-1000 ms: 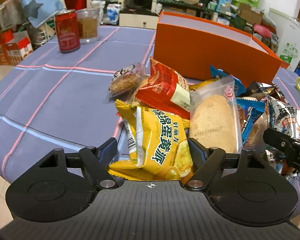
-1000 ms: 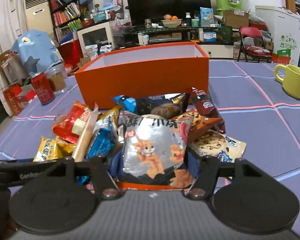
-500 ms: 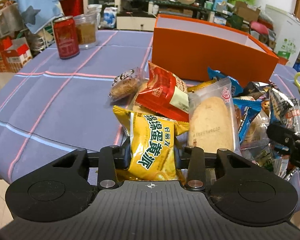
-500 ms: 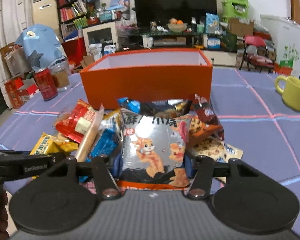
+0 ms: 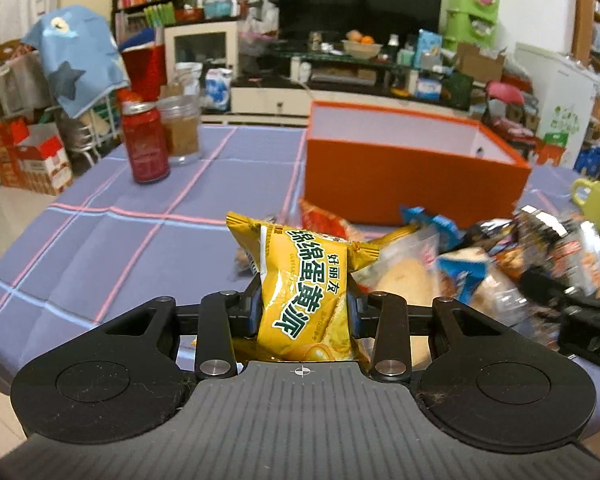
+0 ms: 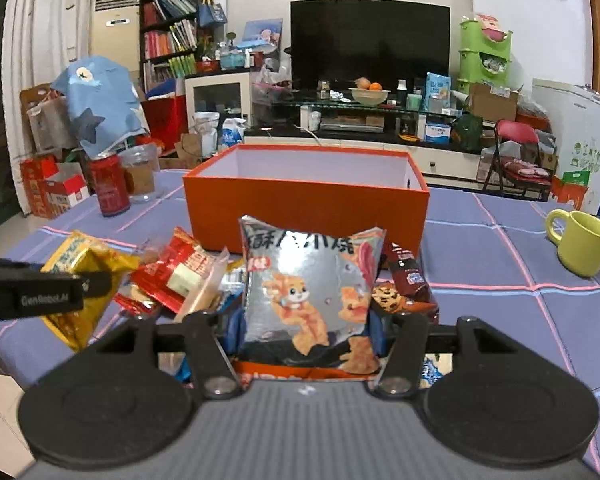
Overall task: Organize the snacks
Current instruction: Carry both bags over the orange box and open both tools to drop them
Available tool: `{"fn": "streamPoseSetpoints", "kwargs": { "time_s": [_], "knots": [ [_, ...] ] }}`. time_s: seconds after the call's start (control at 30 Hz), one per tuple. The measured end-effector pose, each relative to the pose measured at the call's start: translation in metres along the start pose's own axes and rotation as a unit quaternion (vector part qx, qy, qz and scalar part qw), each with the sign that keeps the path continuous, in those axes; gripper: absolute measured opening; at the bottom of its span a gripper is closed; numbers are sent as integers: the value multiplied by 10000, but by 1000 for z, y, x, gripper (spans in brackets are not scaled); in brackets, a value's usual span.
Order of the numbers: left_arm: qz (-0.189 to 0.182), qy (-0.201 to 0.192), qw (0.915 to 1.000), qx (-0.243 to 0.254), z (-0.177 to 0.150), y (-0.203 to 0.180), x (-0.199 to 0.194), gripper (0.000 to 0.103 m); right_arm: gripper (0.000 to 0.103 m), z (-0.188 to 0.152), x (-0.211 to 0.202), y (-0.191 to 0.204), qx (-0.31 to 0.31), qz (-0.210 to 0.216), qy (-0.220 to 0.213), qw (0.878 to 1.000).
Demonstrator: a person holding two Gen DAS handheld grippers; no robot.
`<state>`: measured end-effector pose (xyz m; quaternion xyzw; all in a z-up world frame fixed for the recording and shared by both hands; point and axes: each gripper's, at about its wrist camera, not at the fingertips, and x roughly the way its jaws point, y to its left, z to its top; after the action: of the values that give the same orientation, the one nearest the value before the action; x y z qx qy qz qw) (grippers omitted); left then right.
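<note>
Now each hand-held gripper clamps a packet, yellow [image 5: 304, 300] and silver [image 6: 310, 300], before the open orange box [image 6: 306, 208].

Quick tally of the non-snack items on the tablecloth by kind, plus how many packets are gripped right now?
Orange box: 1
Red can: 1
Glass jar: 1
Green mug: 1
Gripped packets: 2, yellow packet and silver packet
Total: 6

I see open bench [image 5: 100, 248] left of the snack pile [image 6: 188, 280]. Box [image 6: 308, 208] stands right behind the pile, top open. Can [image 5: 146, 146] and jar [image 5: 180, 130] sit far left, mug [image 6: 580, 242] far right, all well apart from the box.
</note>
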<state>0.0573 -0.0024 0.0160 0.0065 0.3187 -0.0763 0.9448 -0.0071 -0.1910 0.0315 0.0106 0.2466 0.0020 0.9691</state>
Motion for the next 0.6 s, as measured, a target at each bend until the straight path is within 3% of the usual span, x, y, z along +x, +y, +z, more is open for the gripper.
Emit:
{"fn": "streamPoseSetpoints", "kwargs": {
  "time_s": [0.1,0.2,0.3,0.37,0.5,0.6],
  "knots": [
    [-276,-205,9994,21,25,-7,-8,10,57,12,-2,-5,63,129,-12,9999],
    [-411,-456,9981,51,60,-18,-3,10,57,45,-1,-16,41,131,-278,9995],
    [-688,-605,9958,-40,104,-28,22,10,57,89,21,-33,200,70,-614,9979],
    [-658,-739,9951,69,134,-36,51,10,57,116,47,-47,486,89,-654,9966],
    [-570,-405,9975,-132,172,-42,130,10,57,153,114,-61,638,9,-531,9965],
    [-479,2,9987,-197,179,-44,181,10,57,162,161,-66,745,77,-181,9970]
  ]
}}
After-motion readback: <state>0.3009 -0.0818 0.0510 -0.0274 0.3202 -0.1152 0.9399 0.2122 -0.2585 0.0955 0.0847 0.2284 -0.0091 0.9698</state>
